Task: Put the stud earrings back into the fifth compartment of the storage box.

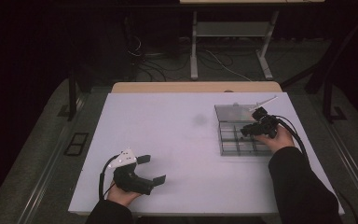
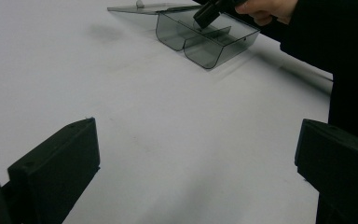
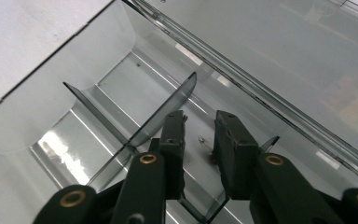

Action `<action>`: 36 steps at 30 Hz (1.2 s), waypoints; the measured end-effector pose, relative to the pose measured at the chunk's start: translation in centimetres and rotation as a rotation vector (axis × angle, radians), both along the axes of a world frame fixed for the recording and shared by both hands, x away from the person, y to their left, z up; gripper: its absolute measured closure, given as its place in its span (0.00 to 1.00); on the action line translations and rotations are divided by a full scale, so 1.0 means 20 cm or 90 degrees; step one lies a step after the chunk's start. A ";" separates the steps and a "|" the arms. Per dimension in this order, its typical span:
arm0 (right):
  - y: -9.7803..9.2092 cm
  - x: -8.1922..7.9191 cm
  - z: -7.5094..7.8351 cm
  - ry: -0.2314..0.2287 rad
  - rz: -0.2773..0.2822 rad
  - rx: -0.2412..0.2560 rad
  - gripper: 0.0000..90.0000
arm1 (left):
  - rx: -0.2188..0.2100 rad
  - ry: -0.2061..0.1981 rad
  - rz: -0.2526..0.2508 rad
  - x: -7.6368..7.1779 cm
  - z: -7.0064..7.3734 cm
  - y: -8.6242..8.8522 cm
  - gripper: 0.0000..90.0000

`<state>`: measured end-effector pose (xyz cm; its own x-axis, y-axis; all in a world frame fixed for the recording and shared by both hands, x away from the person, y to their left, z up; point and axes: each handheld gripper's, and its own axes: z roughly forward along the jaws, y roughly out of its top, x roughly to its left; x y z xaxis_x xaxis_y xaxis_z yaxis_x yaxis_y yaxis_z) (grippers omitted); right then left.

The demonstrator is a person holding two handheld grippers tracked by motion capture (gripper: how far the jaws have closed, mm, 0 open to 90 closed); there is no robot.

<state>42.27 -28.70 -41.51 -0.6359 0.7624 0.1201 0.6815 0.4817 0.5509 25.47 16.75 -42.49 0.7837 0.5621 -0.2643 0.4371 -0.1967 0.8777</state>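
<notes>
Organizer box lies lid-open, your right gripper w/ jaws narrow over a tiny piece, left gripper wide, idle.

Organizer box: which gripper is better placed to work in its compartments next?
Right. The right gripper is already down inside the organizer box, jaws slightly apart beside a divider. The left gripper sits open near the table's front edge, well away from the box.
</notes>
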 end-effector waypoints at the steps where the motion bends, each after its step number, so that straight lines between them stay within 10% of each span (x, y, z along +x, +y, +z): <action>1: 0.00 0.00 0.00 -0.002 -0.001 0.001 0.78 | 0.000 0.000 0.000 0.00 0.00 0.00 0.00; 15: -0.04 -0.15 0.14 -0.032 -0.021 0.024 0.37 | -0.001 -0.002 -0.003 0.00 0.00 0.00 0.00; 25: -0.05 -0.32 0.24 -0.056 -0.011 0.096 0.01 | -0.003 -0.001 -0.002 0.00 0.00 0.00 0.00; 36: -0.01 -0.52 0.25 -0.081 0.015 0.119 0.00 | -0.003 -0.001 -0.001 0.00 0.00 -0.01 0.00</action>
<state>31.95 -28.90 -36.46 -0.6723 0.7190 0.1760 0.5908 0.3779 0.7128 25.39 16.65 -42.46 0.7851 0.5596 -0.2656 0.4350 -0.1928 0.8796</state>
